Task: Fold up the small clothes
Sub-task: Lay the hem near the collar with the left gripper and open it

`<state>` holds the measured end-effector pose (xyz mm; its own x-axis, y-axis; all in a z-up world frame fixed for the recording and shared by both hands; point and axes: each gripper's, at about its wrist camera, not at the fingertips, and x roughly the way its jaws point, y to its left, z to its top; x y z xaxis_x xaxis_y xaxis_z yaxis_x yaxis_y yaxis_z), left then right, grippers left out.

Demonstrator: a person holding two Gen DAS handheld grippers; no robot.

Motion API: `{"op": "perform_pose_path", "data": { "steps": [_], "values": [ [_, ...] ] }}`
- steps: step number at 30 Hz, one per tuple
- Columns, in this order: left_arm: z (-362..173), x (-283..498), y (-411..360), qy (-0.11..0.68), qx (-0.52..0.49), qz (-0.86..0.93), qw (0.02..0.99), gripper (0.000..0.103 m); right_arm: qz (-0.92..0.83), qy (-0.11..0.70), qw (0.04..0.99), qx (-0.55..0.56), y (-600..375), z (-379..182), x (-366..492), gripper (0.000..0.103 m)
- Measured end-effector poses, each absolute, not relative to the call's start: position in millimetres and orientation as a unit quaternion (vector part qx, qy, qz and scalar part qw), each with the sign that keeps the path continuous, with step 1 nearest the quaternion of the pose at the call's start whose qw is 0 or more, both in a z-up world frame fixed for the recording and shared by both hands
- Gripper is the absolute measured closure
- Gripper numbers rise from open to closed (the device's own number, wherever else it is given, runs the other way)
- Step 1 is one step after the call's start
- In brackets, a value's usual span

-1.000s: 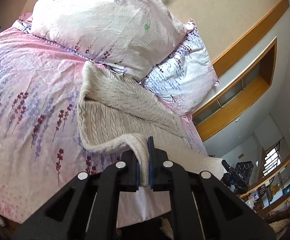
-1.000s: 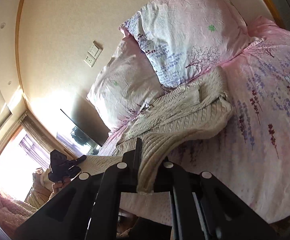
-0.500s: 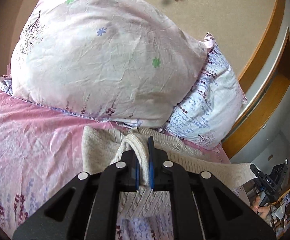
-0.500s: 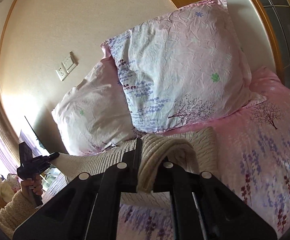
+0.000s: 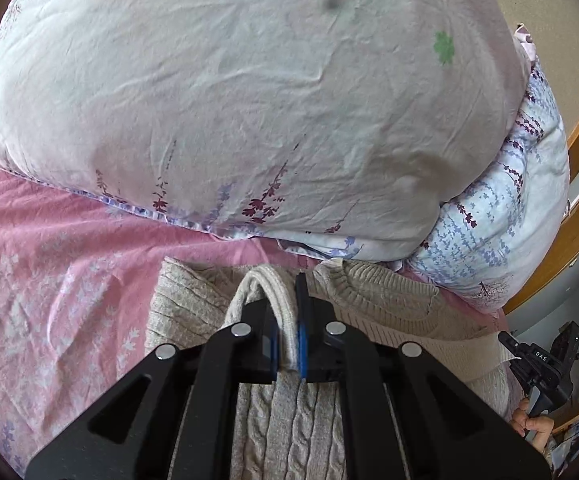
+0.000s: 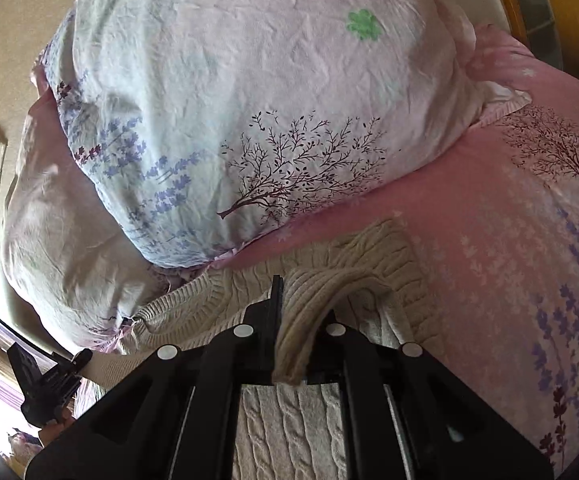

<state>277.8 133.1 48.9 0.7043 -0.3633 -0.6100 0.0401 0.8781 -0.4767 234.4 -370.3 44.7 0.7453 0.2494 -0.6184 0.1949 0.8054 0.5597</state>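
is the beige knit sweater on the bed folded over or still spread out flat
Folded over, partly. Both grippers' jaws clamp an edge of the sweater, doubled back over the cable-knit layer beneath, near the pillows.

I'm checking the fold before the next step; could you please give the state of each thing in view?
Sweater: cable-knit, folded over itself on the bed, hem pinched at two points.
Left gripper: shut on the sweater.
Right gripper: shut on the sweater.
Pillows: stacked, just beyond the sweater.
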Motion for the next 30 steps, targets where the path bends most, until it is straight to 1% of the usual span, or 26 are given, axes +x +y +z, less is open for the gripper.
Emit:
{"op": "perform_pose_path", "data": {
  "steps": [5, 7, 8, 9, 11, 12, 13, 14, 15, 16, 17, 19, 22, 24, 25, 28, 29, 30],
  "values": [
    [31.8, 298.4, 134.3, 0.398, -0.254, -0.098, 0.876, 0.095, -0.008, 0.384, 0.867, 0.317, -367.8, 37.4, 257.1, 0.096],
    [24.3, 304.8, 133.6, 0.413, -0.264, -0.09, 0.867, 0.094, -0.016, 0.401, 0.856, 0.326, -366.3, 32.4, 265.6, 0.093],
    [23.0, 306.1, 133.4, 0.417, -0.266, -0.09, 0.865, 0.09, -0.016, 0.404, 0.851, 0.334, -366.7, 30.9, 268.1, 0.082],
    [22.4, 307.4, 132.2, 0.419, -0.268, -0.093, 0.863, 0.086, -0.013, 0.403, 0.847, 0.346, -368.1, 30.0, 269.5, 0.066],
    [24.4, 307.1, 130.3, 0.415, -0.274, -0.105, 0.862, 0.066, -0.005, 0.391, 0.847, 0.359, -369.7, 32.4, 269.8, 0.052],
    [27.3, 305.6, 129.5, 0.409, -0.272, -0.11, 0.864, 0.062, -0.007, 0.386, 0.851, 0.356, -369.7, 35.4, 269.0, 0.046],
    [31.0, 304.0, 128.1, 0.404, -0.268, -0.11, 0.868, 0.051, -0.007, 0.381, 0.856, 0.35, -369.6, 39.3, 267.5, 0.046],
    [35.0, 303.0, 127.1, 0.399, -0.262, -0.107, 0.872, 0.045, -0.007, 0.377, 0.86, 0.344, -369.9, 42.4, 265.5, 0.046],
    [39.0, 299.8, 128.5, 0.391, -0.259, -0.108, 0.876, 0.044, -0.009, 0.374, 0.864, 0.338, -371.0, 45.5, 262.4, 0.046],
    [42.7, 297.7, 130.5, 0.387, -0.258, -0.108, 0.878, 0.04, -0.01, 0.37, 0.867, 0.334, -373.3, 48.6, 257.3, 0.046],
    [45.8, 293.3, 134.6, 0.382, -0.26, -0.11, 0.88, 0.039, -0.008, 0.366, 0.87, 0.332, -376.4, 51.2, 251.4, 0.046],
    [49.9, 283.9, 143.7, 0.377, -0.266, -0.12, 0.879, 0.039, -0.012, 0.361, 0.877, 0.317, -384.3, 56.1, 235.8, 0.046],
    [52.8, 269.7, 155.5, 0.375, -0.25, -0.122, 0.885, 0.041, -0.019, 0.362, 0.889, 0.279, -395.2, 59.7, 221.4, 0.05],
    [47.8, 268.4, 158.6, 0.389, -0.237, -0.112, 0.883, 0.044, -0.023, 0.376, 0.888, 0.264, -400.1, 55.5, 217.8, 0.057],
    [44.7, 268.9, 159.9, 0.401, -0.234, -0.106, 0.879, 0.047, -0.025, 0.386, 0.884, 0.262, -401.5, 51.6, 216.7, 0.058],
    [33.1, 267.9, 153.4, 0.424, -0.221, -0.103, 0.872, 0.05, -0.034, 0.411, 0.878, 0.244, -400.9, 39.3, 213.7, 0.059],
    [30.9, 267.2, 151.1, 0.426, -0.214, -0.102, 0.873, 0.052, -0.035, 0.416, 0.876, 0.241, -401.4, 36.2, 212.8, 0.06],
    [29.7, 265.8, 149.2, 0.427, -0.209, -0.104, 0.874, 0.052, -0.033, 0.423, 0.874, 0.238, -398.5, 31.7, 213.3, 0.064]
  ]
}}
